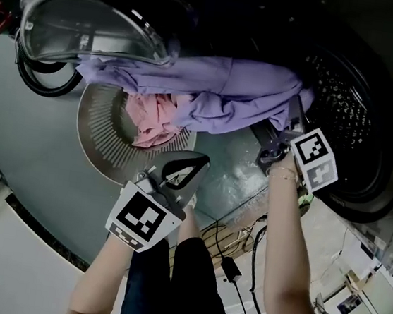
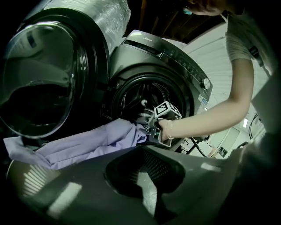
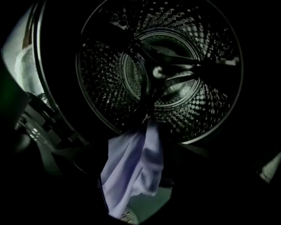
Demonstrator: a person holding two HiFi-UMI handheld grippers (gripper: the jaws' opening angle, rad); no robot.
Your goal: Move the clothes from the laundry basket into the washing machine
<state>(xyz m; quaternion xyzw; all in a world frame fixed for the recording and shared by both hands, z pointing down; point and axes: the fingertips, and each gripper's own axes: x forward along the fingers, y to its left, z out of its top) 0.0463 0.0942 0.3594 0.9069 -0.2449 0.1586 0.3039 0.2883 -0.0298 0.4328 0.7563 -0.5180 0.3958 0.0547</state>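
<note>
Head view: a purple shirt [image 1: 225, 96] stretches from the basket [image 1: 93, 140], where a pink garment [image 1: 157, 118] lies, to the washer's drum [image 1: 345, 100]. The right gripper [image 1: 281, 135] sits at the drum's mouth to feed the shirt in. The left gripper [image 1: 195, 165] hovers near the basket, jaws pressed together, empty.

Left gripper view: most of the shirt hangs outside the washer.

Right gripper view: the jaws are spread, and the shirt's end lies loose between them over the drum's lip
</note>
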